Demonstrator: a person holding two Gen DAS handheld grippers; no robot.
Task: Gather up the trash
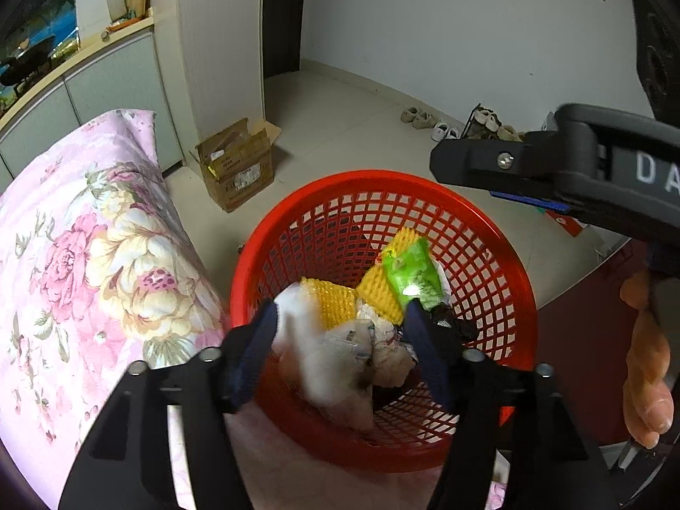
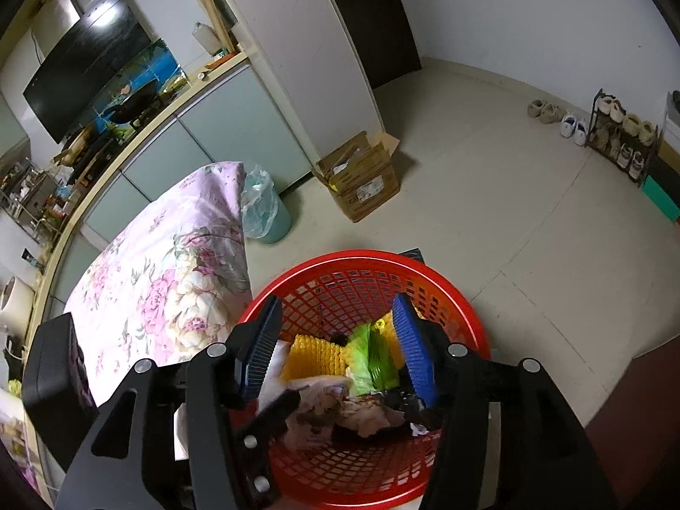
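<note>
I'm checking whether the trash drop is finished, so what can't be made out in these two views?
- Left wrist view: the white wad between the left gripper fingers is motion-blurred; whether it is gripped or falling is unclear.
- Both views: the red basket floor is hidden under trash.
- Right wrist view: the basket's near rim is cut off behind the right gripper.
- Cardboard box label: too small to read.

The floor (image 2: 531, 212) carried a cardboard box (image 2: 361, 178), a lined bin (image 2: 265, 208) and shoes (image 2: 556, 121).
</note>
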